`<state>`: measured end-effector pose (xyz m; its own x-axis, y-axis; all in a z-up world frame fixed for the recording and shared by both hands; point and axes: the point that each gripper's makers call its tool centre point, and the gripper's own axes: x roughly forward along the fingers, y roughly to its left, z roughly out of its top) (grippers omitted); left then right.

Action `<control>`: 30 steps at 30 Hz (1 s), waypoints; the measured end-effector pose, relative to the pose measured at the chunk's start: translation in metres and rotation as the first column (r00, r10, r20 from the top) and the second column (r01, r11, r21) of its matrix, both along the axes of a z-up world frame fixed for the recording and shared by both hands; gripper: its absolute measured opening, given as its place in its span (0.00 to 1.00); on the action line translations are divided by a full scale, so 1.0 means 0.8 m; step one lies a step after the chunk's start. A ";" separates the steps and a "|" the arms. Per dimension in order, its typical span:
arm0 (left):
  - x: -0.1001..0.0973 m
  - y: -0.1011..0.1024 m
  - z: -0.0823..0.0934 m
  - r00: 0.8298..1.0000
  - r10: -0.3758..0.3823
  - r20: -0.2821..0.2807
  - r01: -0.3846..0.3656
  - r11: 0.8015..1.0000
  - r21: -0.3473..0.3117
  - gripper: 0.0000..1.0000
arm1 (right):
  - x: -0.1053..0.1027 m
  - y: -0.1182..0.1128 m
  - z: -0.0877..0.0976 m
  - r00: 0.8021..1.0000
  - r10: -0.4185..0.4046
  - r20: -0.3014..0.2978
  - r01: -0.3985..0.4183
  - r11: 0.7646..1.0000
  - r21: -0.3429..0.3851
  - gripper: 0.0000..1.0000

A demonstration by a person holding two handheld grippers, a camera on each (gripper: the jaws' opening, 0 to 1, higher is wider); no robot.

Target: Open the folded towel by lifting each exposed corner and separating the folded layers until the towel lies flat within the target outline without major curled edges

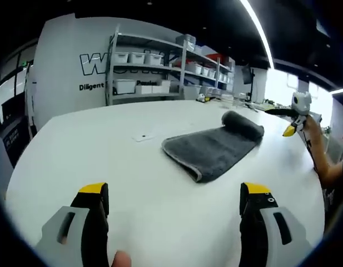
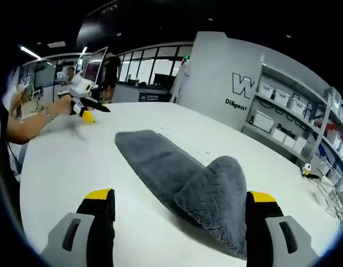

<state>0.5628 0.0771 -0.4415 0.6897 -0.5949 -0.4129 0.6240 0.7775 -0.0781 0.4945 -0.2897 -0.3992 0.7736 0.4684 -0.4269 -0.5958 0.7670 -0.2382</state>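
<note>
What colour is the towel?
Dark grey towel, plain, no pattern; clearest in the right gripper view.

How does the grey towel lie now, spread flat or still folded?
Still folded: the grey towel lies as a long doubled strip on the table, one end rolled over in a hump.

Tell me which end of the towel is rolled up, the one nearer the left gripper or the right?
The end nearer the right gripper: the grey towel bulges into a thick curl there, while the end toward the left gripper lies flat on the table.
</note>
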 end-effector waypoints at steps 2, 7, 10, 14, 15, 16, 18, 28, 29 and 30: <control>0.005 -0.011 0.004 1.000 -0.005 0.012 0.005 1.000 0.018 0.96 | -0.001 0.000 0.000 1.000 0.005 -0.003 -0.005 1.000 0.003 1.00; 0.017 -0.036 0.014 0.999 -0.037 0.022 0.037 0.999 0.021 0.95 | -0.002 -0.001 0.003 1.000 0.009 -0.011 -0.008 0.998 0.067 1.00; 0.027 -0.048 0.008 0.999 -0.047 0.027 0.044 0.996 0.081 0.93 | -0.001 -0.008 -0.001 1.000 -0.004 -0.020 0.006 0.998 0.057 1.00; 0.038 -0.077 0.004 0.996 -0.077 0.032 0.074 0.992 0.103 0.92 | 0.003 -0.018 -0.004 0.999 -0.030 -0.023 0.031 0.998 0.052 1.00; 0.042 -0.083 0.003 0.996 -0.081 0.033 0.078 0.993 0.092 0.90 | 0.003 -0.019 -0.005 0.999 -0.033 -0.027 0.035 0.998 0.059 1.00; 0.044 -0.090 0.002 0.996 -0.082 0.029 0.079 0.994 0.080 0.89 | 0.004 -0.020 -0.005 0.999 -0.035 -0.028 0.037 0.997 0.064 1.00; 0.051 -0.100 0.001 0.997 -0.080 0.024 0.079 0.995 0.057 0.86 | 0.004 -0.022 -0.005 0.999 -0.041 -0.032 0.043 0.997 0.070 1.00; 0.078 -0.107 -0.028 1.000 -0.025 -0.010 0.026 0.997 0.073 0.73 | 0.007 -0.027 0.000 0.997 -0.076 -0.027 0.079 0.987 0.138 1.00; 0.078 -0.106 -0.032 1.000 -0.024 -0.013 0.025 0.996 0.081 0.70 | 0.008 -0.027 -0.001 0.997 -0.076 -0.030 0.080 0.987 0.140 1.00; 0.078 -0.104 -0.035 1.000 -0.022 -0.019 0.023 0.996 0.090 0.66 | 0.008 -0.027 -0.001 0.997 -0.074 -0.033 0.078 0.987 0.144 1.00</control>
